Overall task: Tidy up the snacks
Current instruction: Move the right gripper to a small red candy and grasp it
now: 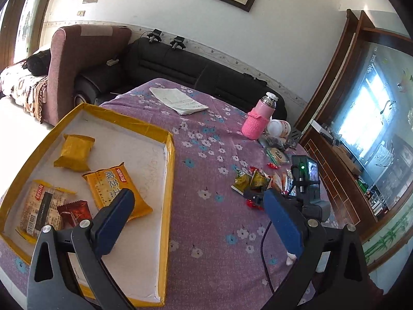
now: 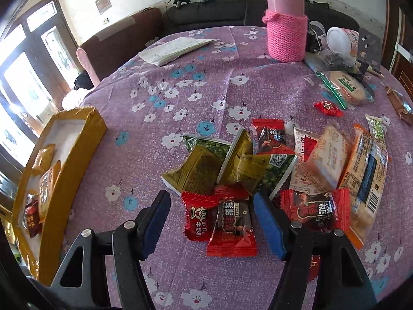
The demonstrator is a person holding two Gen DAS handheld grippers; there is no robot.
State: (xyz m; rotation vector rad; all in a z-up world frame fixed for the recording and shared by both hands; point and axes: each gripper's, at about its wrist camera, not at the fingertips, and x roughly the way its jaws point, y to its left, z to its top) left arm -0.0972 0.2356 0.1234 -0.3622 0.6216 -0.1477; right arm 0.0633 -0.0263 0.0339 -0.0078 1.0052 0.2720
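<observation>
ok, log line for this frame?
left gripper: open, empty, by tray | right gripper: open, over red packet | tray: four snacks

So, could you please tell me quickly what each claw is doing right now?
Left claw: open, holding nothing, above the yellow tray.
Right claw: open, empty, straddling a red candy packet.

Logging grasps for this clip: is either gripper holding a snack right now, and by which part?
Nothing is held. The left gripper is open above the tray; the right gripper is open around a red candy packet, not closed on it.
</observation>
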